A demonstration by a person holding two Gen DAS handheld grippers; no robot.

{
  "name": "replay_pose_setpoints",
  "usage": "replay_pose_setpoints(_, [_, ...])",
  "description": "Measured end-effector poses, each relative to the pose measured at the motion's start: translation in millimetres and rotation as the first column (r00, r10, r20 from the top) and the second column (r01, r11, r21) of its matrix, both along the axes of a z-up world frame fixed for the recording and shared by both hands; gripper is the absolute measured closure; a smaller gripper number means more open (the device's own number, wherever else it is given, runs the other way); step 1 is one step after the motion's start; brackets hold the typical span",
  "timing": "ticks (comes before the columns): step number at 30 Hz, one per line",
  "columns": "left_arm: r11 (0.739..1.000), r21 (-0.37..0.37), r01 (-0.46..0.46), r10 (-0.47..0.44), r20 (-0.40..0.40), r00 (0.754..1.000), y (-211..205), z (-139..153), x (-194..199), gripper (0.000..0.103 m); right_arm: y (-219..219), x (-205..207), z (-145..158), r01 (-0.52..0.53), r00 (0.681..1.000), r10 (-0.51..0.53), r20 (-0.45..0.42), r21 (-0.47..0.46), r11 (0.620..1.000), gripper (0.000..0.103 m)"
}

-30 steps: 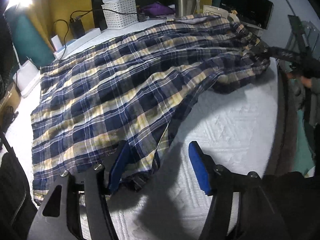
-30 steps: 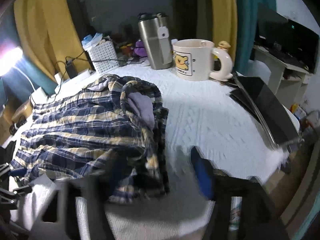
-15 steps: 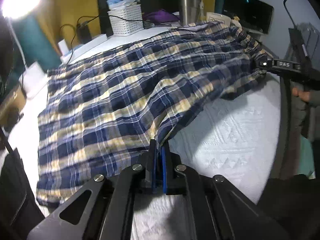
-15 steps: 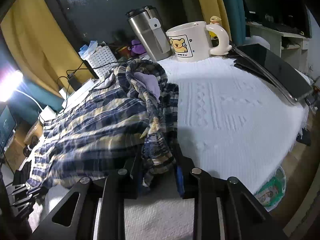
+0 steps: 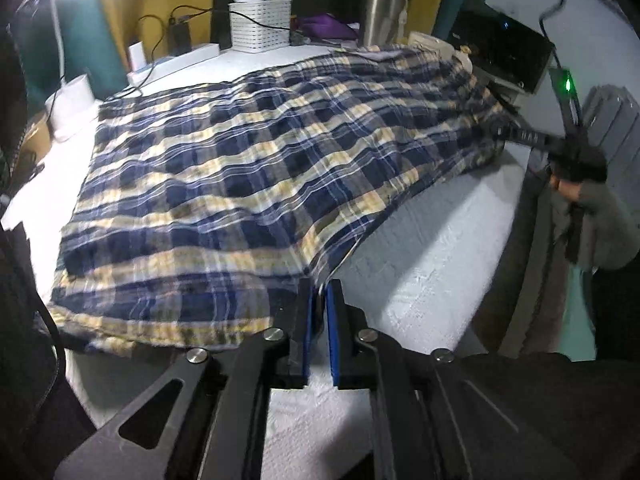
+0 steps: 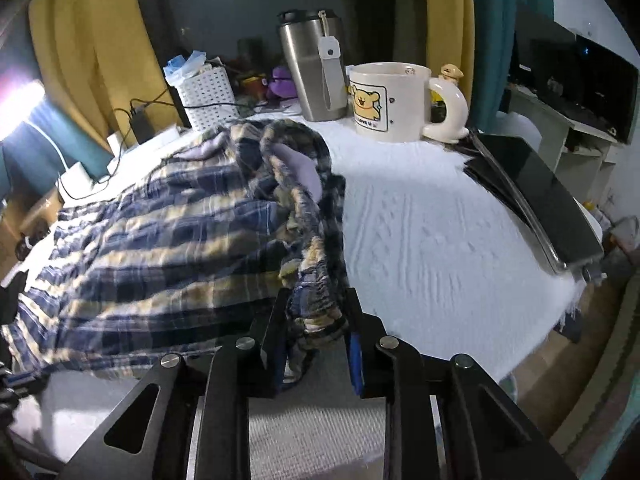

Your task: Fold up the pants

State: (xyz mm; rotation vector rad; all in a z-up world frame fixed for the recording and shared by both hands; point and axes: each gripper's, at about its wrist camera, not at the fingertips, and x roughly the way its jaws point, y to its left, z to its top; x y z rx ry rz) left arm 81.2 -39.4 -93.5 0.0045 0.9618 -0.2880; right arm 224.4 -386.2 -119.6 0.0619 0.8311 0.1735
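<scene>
Plaid pants [image 5: 256, 184] lie across a white textured table [image 6: 432, 240] before yellow curtains [image 6: 92, 52]; left gripper [image 5: 319, 320] and right gripper [image 6: 316, 328] fingers each clamp the fabric.

The pants [image 5: 248, 184] hid the cloth's [image 5: 432, 248] middle and were motion-blurred at the near hem. The tumbler's [image 5: 382, 12] top was cut off; the mug's [image 6: 390, 100] small print was unreadable.
</scene>
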Motion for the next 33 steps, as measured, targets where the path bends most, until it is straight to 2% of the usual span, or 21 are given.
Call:
replay_pose_setpoints(1, [1.000, 0.001, -0.017, 0.017, 0.000, 1.000, 6, 4, -2, 0.095, 0, -2, -1, 0.008, 1.000, -0.008, -0.001, -0.006, 1.000, 0.073])
replay_pose_setpoints(2, [1.000, 0.002, -0.030, 0.030, 0.002, 1.000, 11, 7, -3, 0.089, 0, -3, -1, 0.017, 1.000, -0.017, -0.003, -0.012, 1.000, 0.064])
replay_pose_setpoints(3, [0.999, 0.005, -0.049, 0.049, 0.008, 0.999, 18, 9, -5, 0.072, 0, -3, -1, 0.026, 1.000, -0.026, -0.006, -0.017, 1.000, 0.046])
replay_pose_setpoints(4, [0.997, 0.011, -0.076, 0.076, 0.019, 0.997, 26, 12, -6, 0.060, -1, -5, 0, 0.032, 0.999, -0.032, -0.003, -0.015, 0.999, 0.037])
replay_pose_setpoints(5, [0.993, 0.016, -0.117, 0.117, 0.036, 0.993, 38, 16, -8, 0.041, -2, -7, 2, 0.034, 0.999, -0.034, 0.008, -0.006, 0.999, 0.030])
replay_pose_setpoints(6, [0.989, 0.015, -0.146, 0.145, 0.048, 0.988, 46, 18, -10, 0.038, -3, -10, 4, 0.037, 0.999, -0.037, 0.015, -0.006, 0.999, 0.029])
replay_pose_setpoints(12, [0.943, -0.010, -0.333, 0.333, 0.046, 0.942, 114, 16, -6, 0.038, -5, -21, 18, 0.054, 0.998, -0.054, 0.043, 0.000, 0.999, 0.029])
replay_pose_setpoints(16, [0.932, -0.019, -0.363, 0.363, 0.064, 0.930, 133, 13, 4, 0.038, 1, -24, 29, 0.047, 0.997, -0.047, 0.063, 0.005, 0.999, 0.029])
replay_pose_setpoints(19, [0.935, -0.039, -0.352, 0.354, 0.075, 0.932, 135, 10, 14, 0.038, 12, -26, 32, 0.031, 0.997, -0.031, 0.066, -0.003, 1.000, 0.029])
replay_pose_setpoints(22, [0.938, -0.067, -0.339, 0.343, 0.060, 0.937, 134, 4, 25, 0.039, 22, -26, 30, 0.008, 0.998, -0.008, 0.057, -0.006, 1.000, 0.029])
replay_pose_setpoints(25, [0.944, -0.070, -0.323, 0.325, 0.025, 0.945, 131, -5, 34, 0.053, 30, -26, 27, -0.006, 0.999, 0.007, 0.053, -0.024, 1.000, 0.029])
replay_pose_setpoints(27, [0.943, -0.056, -0.327, 0.327, 0.001, 0.945, 132, -13, 36, 0.074, 32, -25, 26, -0.008, 0.999, 0.010, 0.052, -0.026, 1.000, 0.029])
replay_pose_setpoints(28, [0.942, -0.044, -0.332, 0.333, 0.014, 0.943, 133, -13, 35, 0.081, 32, -25, 26, -0.008, 0.999, 0.010, 0.051, -0.027, 1.000, 0.029])
replay_pose_setpoints(29, [0.943, -0.036, -0.331, 0.331, 0.013, 0.943, 135, -14, 34, 0.094, 32, -24, 25, -0.007, 0.999, 0.009, 0.049, -0.030, 1.000, 0.029])
replay_pose_setpoints(30, [0.945, -0.038, -0.325, 0.326, 0.010, 0.945, 136, -14, 33, 0.100, 32, -23, 25, -0.006, 0.999, 0.008, 0.049, -0.031, 1.000, 0.029])
replay_pose_setpoints(33, [0.948, -0.015, -0.318, 0.319, 0.020, 0.948, 138, -14, 27, 0.102, 32, -23, 24, -0.005, 0.999, 0.007, 0.048, -0.032, 0.999, 0.029])
